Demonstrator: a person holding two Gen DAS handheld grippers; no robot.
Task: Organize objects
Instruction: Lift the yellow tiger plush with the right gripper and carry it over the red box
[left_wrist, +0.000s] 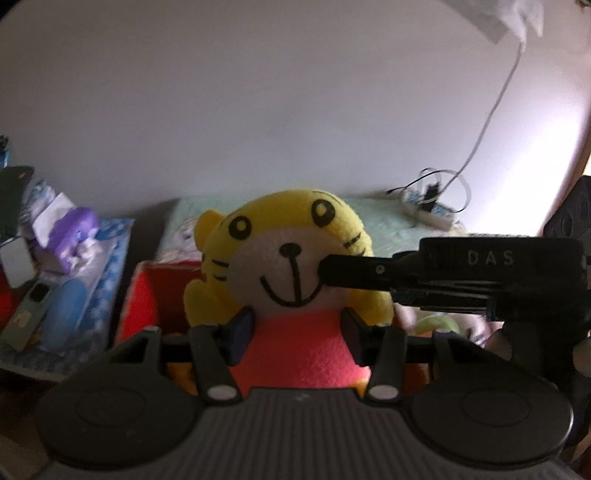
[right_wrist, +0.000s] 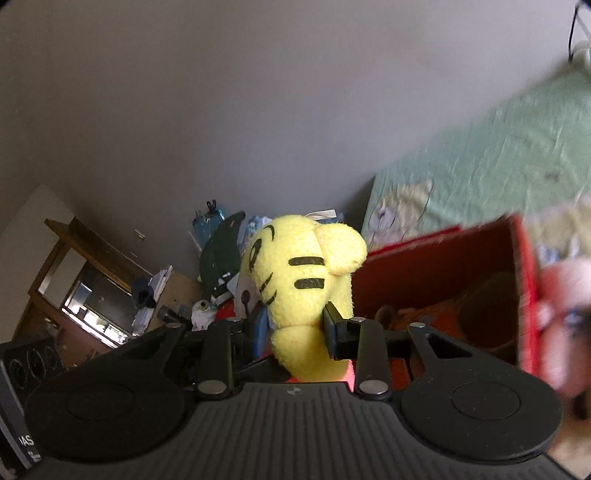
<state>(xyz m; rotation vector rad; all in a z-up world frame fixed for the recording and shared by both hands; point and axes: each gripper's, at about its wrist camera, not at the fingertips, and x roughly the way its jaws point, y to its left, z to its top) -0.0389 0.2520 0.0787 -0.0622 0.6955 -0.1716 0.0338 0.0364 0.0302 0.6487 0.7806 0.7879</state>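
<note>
A yellow tiger plush (left_wrist: 288, 258) with a white face and red shirt faces the left wrist camera. My left gripper (left_wrist: 295, 332) is shut on its red body. My right gripper (right_wrist: 293, 325) is shut on the plush's yellow arm below the head (right_wrist: 303, 273); its black finger (left_wrist: 354, 275) reaches in from the right in the left wrist view, touching the cheek. A red box (right_wrist: 443, 280), open at the top, sits just behind and right of the plush; it also shows in the left wrist view (left_wrist: 147, 295).
A green bedsheet (right_wrist: 498, 162) lies behind the box. A power strip (left_wrist: 428, 210) with a white cable rests on it. A cluttered side table (left_wrist: 62, 266) with a purple toy is at left. A wooden cabinet (right_wrist: 74, 280) stands far left.
</note>
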